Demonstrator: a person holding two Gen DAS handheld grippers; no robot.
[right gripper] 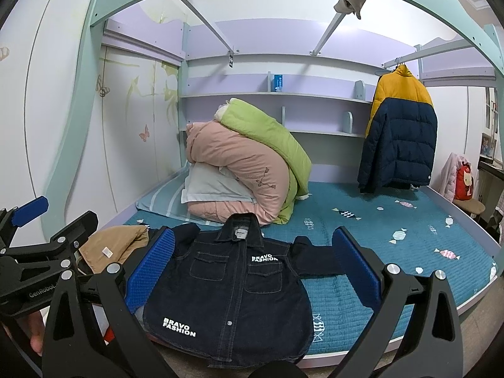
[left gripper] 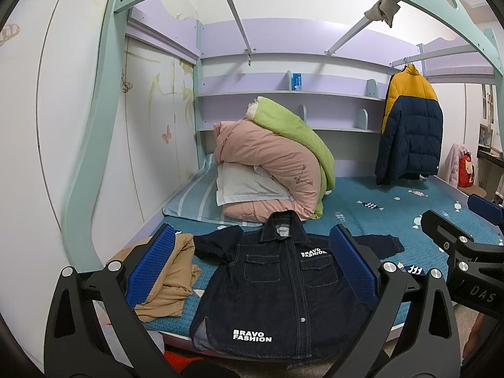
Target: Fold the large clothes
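Observation:
A dark denim jacket with white "BRAVO FASHION" print lies face up and spread flat at the near edge of the bed, collar away from me, sleeves out to both sides. It also shows in the right wrist view. My left gripper is open and empty, held above the jacket, its blue pads wide apart. My right gripper is open and empty above the jacket's right side. The right gripper shows at the right edge of the left wrist view; the left gripper shows at the left of the right wrist view.
A tan garment lies crumpled left of the jacket. Pink and green quilts are piled on a pillow at the bed's back left. A yellow and navy puffer coat hangs at the back right. The teal bedspread lies right of the jacket.

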